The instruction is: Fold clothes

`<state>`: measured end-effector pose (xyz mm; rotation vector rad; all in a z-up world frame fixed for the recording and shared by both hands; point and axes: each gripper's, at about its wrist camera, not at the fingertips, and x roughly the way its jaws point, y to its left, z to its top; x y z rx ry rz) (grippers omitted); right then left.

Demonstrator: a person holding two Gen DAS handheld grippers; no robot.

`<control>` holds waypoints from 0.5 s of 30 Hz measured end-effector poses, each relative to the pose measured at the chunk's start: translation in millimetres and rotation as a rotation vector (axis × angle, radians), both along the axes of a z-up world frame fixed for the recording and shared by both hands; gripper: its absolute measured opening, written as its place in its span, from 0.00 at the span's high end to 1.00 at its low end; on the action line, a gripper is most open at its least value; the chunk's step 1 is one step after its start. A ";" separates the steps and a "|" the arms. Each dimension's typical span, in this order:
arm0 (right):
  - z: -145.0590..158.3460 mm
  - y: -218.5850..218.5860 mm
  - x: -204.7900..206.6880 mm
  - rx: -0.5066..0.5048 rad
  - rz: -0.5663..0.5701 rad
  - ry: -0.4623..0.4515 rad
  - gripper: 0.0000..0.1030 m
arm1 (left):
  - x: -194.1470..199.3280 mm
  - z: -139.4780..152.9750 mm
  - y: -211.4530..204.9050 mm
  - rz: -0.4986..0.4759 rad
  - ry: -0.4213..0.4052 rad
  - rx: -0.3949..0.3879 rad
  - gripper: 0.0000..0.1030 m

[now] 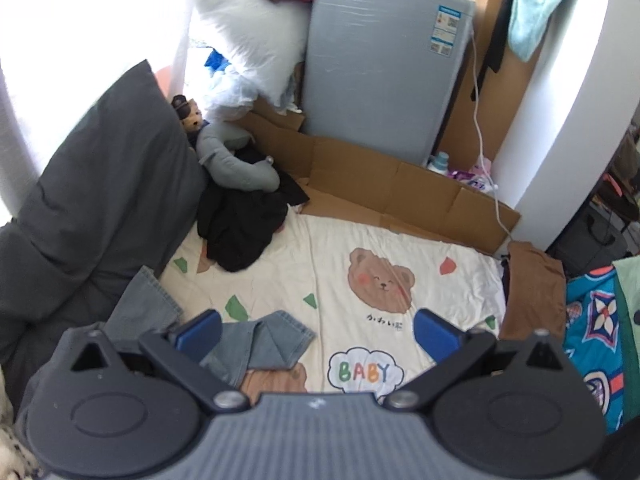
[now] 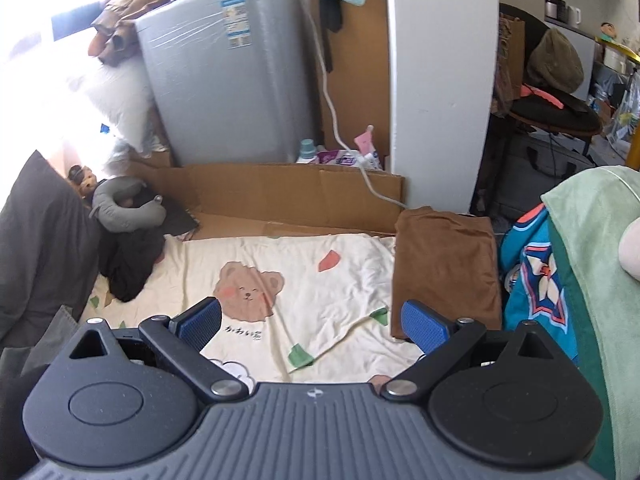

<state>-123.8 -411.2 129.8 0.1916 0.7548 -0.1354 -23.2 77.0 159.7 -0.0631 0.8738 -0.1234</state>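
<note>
- Both tongs, left (image 1: pixel 316 334) and right (image 2: pixel 311 322), are held wide apart, nothing gripped.
- Jeans (image 1: pixel 256 344), lower left, probably get grabbed next.
- Brown piece (image 2: pixel 444 268) looks folded already.

Your left gripper (image 1: pixel 318 334) and right gripper (image 2: pixel 312 322) looked alike: each had a grey ribbed body, two round black housings with raised discs, black linkage arms pinned by silver screws, and blue textured pads (image 2: pixel 426 326) on the fingers. A small white mark sat at each body's centre.
</note>
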 end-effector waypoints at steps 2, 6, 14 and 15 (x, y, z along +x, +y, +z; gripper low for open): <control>0.5 9.6 -3.0 0.002 0.011 0.006 0.03 | -7.7 -4.3 3.8 0.021 -0.001 -0.014 0.00; -6.6 27.1 -8.2 -0.014 0.050 0.035 0.03 | -18.6 -18.2 6.2 0.071 0.019 -0.020 0.00; -48.4 49.2 -5.7 -0.033 0.143 0.096 0.03 | -23.6 -60.3 5.6 0.111 0.083 -0.002 0.00; -54.4 50.0 -4.4 -0.036 0.148 0.107 0.03 | -23.1 -66.6 5.9 0.116 0.097 -0.001 0.00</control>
